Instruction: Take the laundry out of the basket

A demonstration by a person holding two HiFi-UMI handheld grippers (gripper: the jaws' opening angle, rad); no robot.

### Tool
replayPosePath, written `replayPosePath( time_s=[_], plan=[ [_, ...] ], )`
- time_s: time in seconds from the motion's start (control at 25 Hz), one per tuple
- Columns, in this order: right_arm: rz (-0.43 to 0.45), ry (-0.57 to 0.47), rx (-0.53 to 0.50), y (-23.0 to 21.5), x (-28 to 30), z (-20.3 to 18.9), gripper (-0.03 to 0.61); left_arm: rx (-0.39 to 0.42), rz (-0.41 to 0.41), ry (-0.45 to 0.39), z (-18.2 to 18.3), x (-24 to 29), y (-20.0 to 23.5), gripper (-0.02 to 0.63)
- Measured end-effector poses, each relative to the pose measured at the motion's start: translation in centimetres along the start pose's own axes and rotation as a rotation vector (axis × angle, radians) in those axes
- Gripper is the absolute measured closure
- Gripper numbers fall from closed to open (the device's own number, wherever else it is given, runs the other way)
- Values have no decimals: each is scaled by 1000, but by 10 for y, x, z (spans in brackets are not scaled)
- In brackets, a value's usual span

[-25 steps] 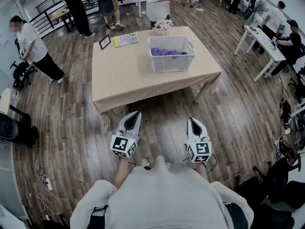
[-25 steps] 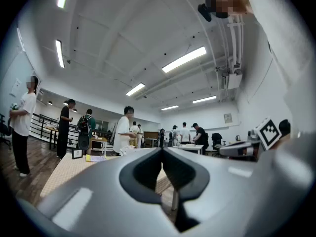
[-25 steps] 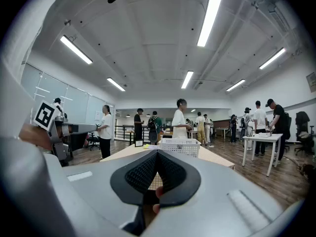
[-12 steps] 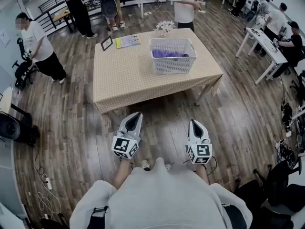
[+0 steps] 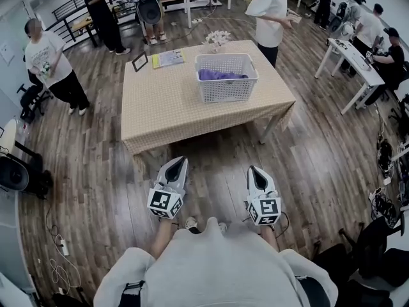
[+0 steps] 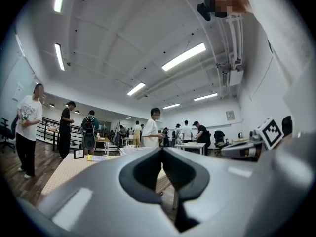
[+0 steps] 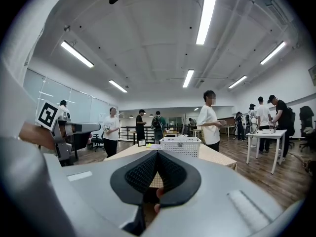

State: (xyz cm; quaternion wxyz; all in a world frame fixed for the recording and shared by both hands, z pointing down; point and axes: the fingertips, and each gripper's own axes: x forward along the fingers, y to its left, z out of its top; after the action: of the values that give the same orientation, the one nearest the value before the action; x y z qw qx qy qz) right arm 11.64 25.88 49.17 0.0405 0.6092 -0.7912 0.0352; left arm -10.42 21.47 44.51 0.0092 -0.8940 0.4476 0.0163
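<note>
On my left gripper [image 5: 180,162] the jaws are pressed together at the tips with nothing between them; its own camera shows the two dark pads meeting in a thin seam. My right gripper [image 5: 254,170] is the same, with its jaws closed tight on each other and empty. I hold both low in front of my body, side by side and apart from each other, tips pointing forward toward the table [image 5: 160,117]. Each carries its marker cube [image 5: 165,203] at the rear end. Beneath them is wooden floor [image 5: 319,165], and neither gripper reaches the table's near edge.

The table wears a pale checked cloth. The white basket [image 5: 227,82] stands upright on its far right part, well apart from both grippers. The laundry [image 5: 217,75], a purple heap, lies inside the basket below the rim.

Left of the basket, a small picture frame [image 5: 140,61] stands near the table's far left corner. A booklet [image 5: 169,57] lies flat on the cloth between the frame and the basket. A bunch of white flowers [image 5: 217,38] sits just behind the basket at the far edge.

A person in a white shirt [image 5: 271,5] stands by the table's far right corner. Other people stand at the left and at desks along the right side of the room.
</note>
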Motion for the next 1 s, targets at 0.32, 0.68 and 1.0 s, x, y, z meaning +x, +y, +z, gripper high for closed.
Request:
replayPosePath(
  time_s=[0.32,0.68,1.0],
  plan=[
    [5,30,-27,-33,-25,-19,580,10,-5,43,-17,5,-54,604],
    [13,12,-1,-56,-5,-20,580,21,-8,49,-21,36,-51,603],
    [25,35,-26,-62,55,-18,580,-2,-30,48,-33,89,-12,604]
  ],
)
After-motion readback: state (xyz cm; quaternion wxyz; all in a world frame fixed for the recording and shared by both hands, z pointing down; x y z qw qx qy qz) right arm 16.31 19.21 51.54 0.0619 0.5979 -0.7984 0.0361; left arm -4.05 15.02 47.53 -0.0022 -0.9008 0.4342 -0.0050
